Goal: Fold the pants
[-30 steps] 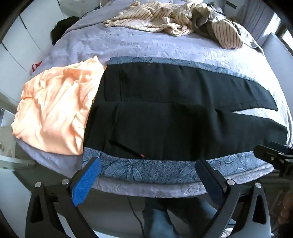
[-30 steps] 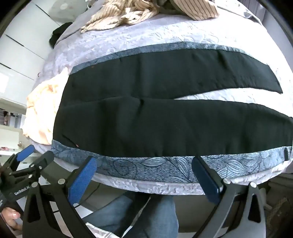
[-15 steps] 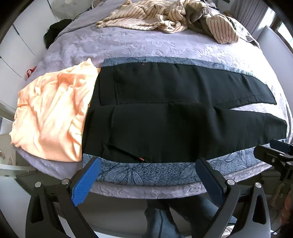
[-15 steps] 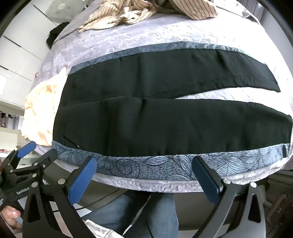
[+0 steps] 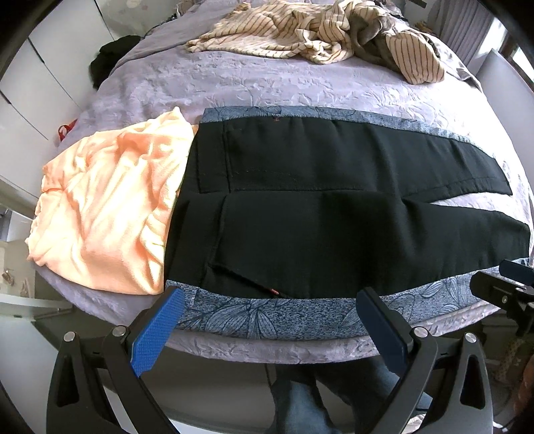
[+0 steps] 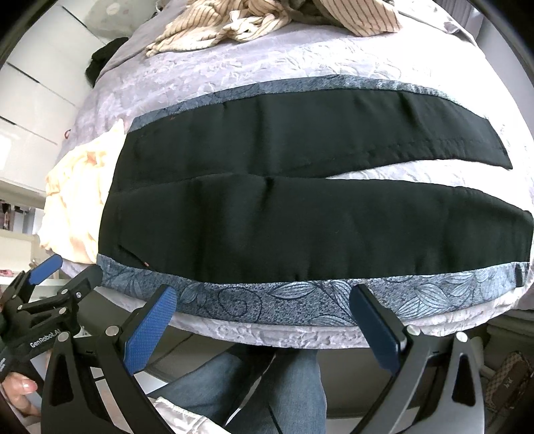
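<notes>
Black pants (image 5: 317, 213) (image 6: 300, 220) with blue floral side stripes lie flat across the lilac bed, waist at the left, both legs spread toward the right with a narrow gap between them. My left gripper (image 5: 270, 320) hovers open just off the near bed edge, below the waist-side stripe, holding nothing. My right gripper (image 6: 267, 313) is also open and empty, off the near edge below the near leg's stripe. In the right wrist view the left gripper (image 6: 50, 287) shows at the lower left, held by a hand.
A peach garment (image 5: 106, 213) lies crumpled left of the waist, partly under it. Striped cream clothes (image 5: 317, 30) are heaped at the bed's far side. A dark item (image 5: 110, 56) sits at the far left corner. White cabinets stand left. The person's jeans-clad legs (image 6: 260, 390) are below the edge.
Both grippers have risen and eased forward slightly, so the bed and pants sit lower and larger in view. Jaws stay open; the pants have not moved.
</notes>
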The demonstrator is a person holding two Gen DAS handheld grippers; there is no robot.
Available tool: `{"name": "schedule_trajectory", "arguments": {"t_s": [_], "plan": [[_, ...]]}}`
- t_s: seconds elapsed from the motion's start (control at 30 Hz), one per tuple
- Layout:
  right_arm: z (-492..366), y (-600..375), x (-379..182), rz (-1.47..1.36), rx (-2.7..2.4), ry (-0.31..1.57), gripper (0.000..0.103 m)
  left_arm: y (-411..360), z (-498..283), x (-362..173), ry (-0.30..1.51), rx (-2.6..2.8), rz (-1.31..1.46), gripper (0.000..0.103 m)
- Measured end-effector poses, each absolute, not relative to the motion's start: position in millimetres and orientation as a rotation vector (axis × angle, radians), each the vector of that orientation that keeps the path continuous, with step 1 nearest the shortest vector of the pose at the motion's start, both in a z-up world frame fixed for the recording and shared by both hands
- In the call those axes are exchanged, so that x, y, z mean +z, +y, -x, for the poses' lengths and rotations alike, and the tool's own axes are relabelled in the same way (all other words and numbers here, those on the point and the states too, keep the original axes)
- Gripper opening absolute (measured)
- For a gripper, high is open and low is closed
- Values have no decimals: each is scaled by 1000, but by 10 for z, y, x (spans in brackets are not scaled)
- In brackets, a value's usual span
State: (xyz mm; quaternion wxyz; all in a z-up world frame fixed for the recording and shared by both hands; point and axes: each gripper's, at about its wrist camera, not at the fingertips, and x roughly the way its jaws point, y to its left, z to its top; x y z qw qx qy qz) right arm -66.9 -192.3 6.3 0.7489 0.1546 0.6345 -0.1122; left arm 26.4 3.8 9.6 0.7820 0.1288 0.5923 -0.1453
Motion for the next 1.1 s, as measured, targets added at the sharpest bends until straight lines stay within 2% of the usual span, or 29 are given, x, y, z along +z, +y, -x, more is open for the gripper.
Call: {"name": "schedule_trajectory", "arguments": {"t_s": [1.1], "plan": [[750,-1911,-1,-352,-267,1406,103,119,-210,37,1300,-280,-276,103]]}}
